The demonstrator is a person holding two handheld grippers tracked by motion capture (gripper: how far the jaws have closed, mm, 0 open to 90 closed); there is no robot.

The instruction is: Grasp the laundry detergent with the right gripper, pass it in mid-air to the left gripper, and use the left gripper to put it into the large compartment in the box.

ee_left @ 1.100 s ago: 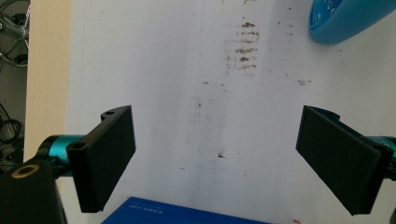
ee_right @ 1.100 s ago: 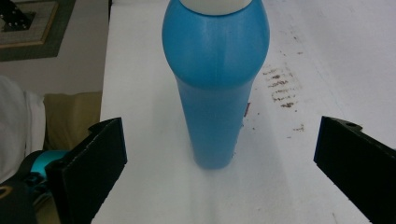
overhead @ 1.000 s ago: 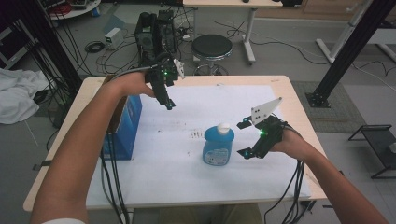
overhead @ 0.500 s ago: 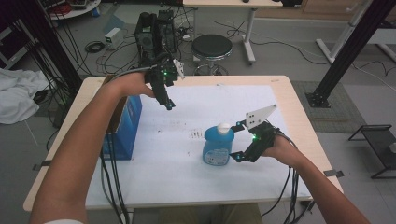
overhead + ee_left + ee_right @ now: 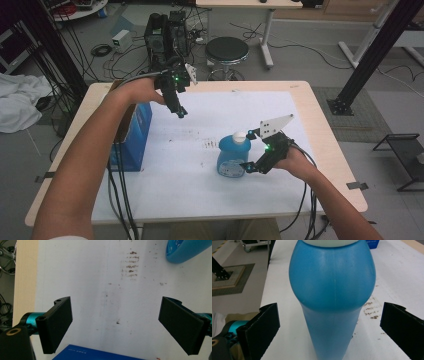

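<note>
A: Where's the blue bottle [image 5: 233, 156]?

B: Upright on the white sheet [image 5: 210, 195], at 4 o'clock from the sheet's middle. The right gripper [image 5: 248, 167] sits at the bottle's 3 o'clock, low beside its base.

A: Gripping it?

B: No. The right gripper view has the bottle [image 5: 332, 297] between wide-spread jaws, gaps on both sides.

A: And the left gripper [image 5: 180, 111]?

B: Raised at 11 o'clock, forearm outstretched, pointing down beside the blue box [image 5: 134, 135]. Its own view shows jaws wide apart, empty, over brown smudges [image 5: 130, 266].

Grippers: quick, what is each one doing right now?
Left gripper: open, holding nothing.
Right gripper: open, jaws either side of the blue bottle, not gripping.
</note>
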